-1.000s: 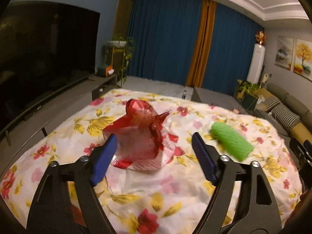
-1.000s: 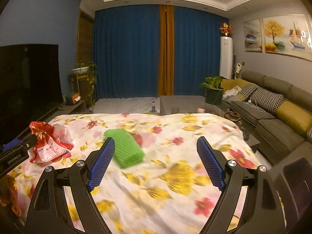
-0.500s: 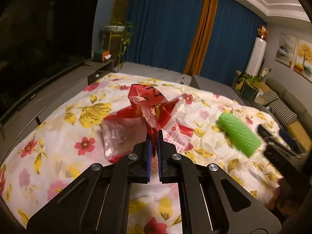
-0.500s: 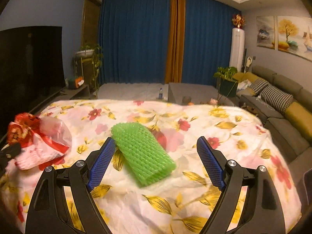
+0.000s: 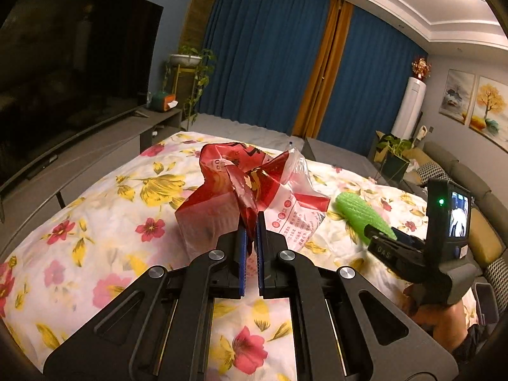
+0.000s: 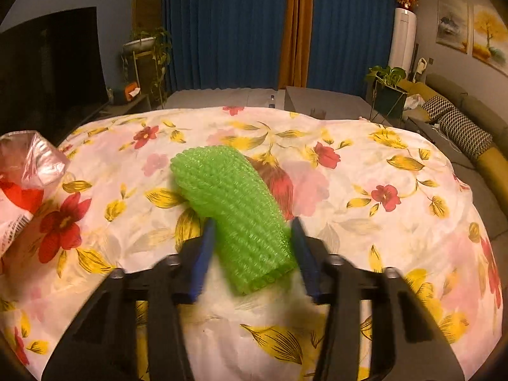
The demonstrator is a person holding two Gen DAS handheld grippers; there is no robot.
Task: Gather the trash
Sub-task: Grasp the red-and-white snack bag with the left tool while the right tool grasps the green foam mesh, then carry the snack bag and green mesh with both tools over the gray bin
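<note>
A crumpled red and clear plastic bag [image 5: 254,190] sits on the floral cloth [image 5: 104,222]. My left gripper [image 5: 250,222] is shut on a fold of the bag's red plastic. The bag also shows at the left edge of the right wrist view [image 6: 22,184]. A green foam net sleeve [image 6: 235,209] lies on the cloth to the bag's right. My right gripper [image 6: 252,231] has its blue pads on either side of the sleeve's near end, close against it, blurred by motion. The sleeve [image 5: 362,212] and the right gripper body [image 5: 412,254] show in the left wrist view.
The floral cloth [image 6: 381,165] covers a low table. A TV [image 5: 63,79] on a grey stand is at left. A sofa [image 6: 470,120] with cushions is at right. Blue curtains [image 6: 228,25], potted plants and a grey bench lie beyond the table.
My left gripper closed on the red bag and has lifted its fold slightly. My right gripper moved forward to the green sleeve and its pads have narrowed around it.
</note>
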